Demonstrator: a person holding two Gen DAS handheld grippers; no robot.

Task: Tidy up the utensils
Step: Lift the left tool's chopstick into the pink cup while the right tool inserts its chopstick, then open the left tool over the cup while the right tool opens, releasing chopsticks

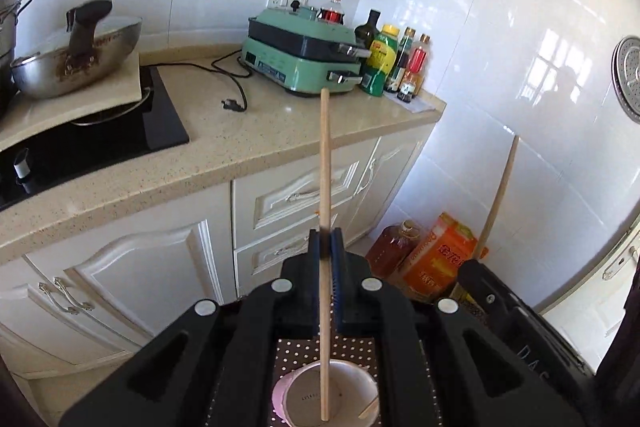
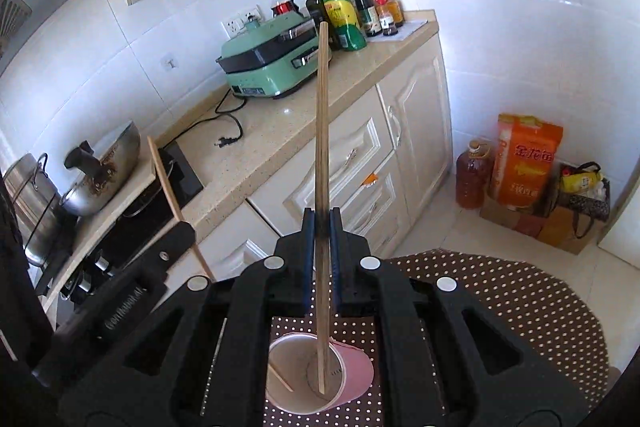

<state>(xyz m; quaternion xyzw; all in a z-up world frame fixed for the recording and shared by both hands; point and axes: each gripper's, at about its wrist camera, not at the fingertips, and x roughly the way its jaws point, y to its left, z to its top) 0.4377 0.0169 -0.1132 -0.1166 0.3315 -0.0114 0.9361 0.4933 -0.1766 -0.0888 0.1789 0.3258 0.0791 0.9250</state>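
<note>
My left gripper (image 1: 325, 241) is shut on a wooden chopstick (image 1: 325, 167) held upright; its lower end reaches into a pink paper cup (image 1: 286, 397) below. My right gripper (image 2: 321, 223) is shut on a second wooden chopstick (image 2: 321, 131), whose lower end also sits inside the pink cup (image 2: 356, 375). The cup stands on a brown dotted mat (image 2: 500, 291). In the left wrist view the right gripper's body (image 1: 504, 303) and its chopstick (image 1: 500, 191) show at the right. In the right wrist view the left gripper's body (image 2: 132, 283) and its chopstick (image 2: 172, 195) show at the left.
A beige counter (image 1: 248, 143) holds a green electric grill (image 1: 300, 55), several sauce bottles (image 1: 394, 63), a loose plug (image 1: 234, 103), a black cooktop (image 1: 120, 131) and a steel wok (image 1: 76, 59). White cabinets (image 1: 168, 267) stand below. An oil jug (image 2: 474, 175) and orange rice bag (image 2: 524, 163) sit on the floor.
</note>
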